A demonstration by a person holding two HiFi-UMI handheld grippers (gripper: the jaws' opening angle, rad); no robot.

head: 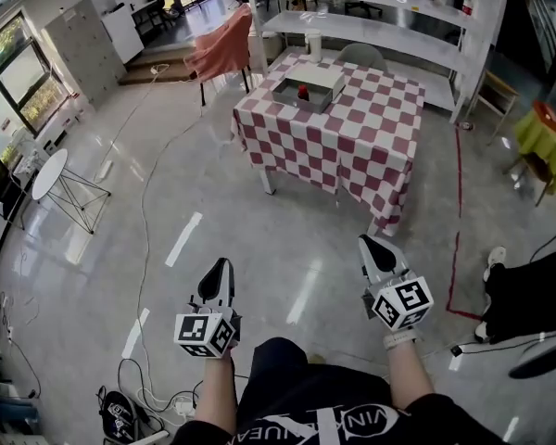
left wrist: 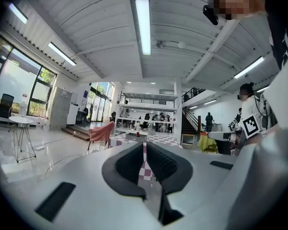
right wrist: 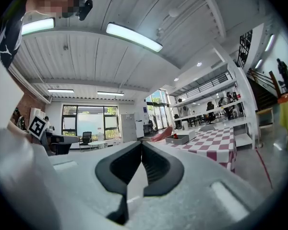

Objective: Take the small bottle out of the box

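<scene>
A table with a red-and-white checked cloth [head: 352, 133] stands across the floor, well ahead of me. On its far left part sits a shallow grey box [head: 308, 89] with a small red bottle [head: 303, 92] upright inside. My left gripper [head: 219, 269] and right gripper [head: 372, 245] are held side by side over bare floor, far short of the table, both empty. In the left gripper view the left gripper [left wrist: 145, 146] has its pads together, with the box [left wrist: 136, 137] small beyond them. In the right gripper view the right gripper [right wrist: 141, 145] is shut, and the box [right wrist: 181, 139] and bottle [right wrist: 175, 136] lie to the right.
White shelving [head: 380, 26] stands behind the table. A pink-draped stand [head: 221, 49] is to its left, and a round white table [head: 51, 172] stands far left. Cables [head: 144, 211] trail over the glossy floor. Red tape [head: 457, 239] and a person's legs [head: 524, 295] are at right.
</scene>
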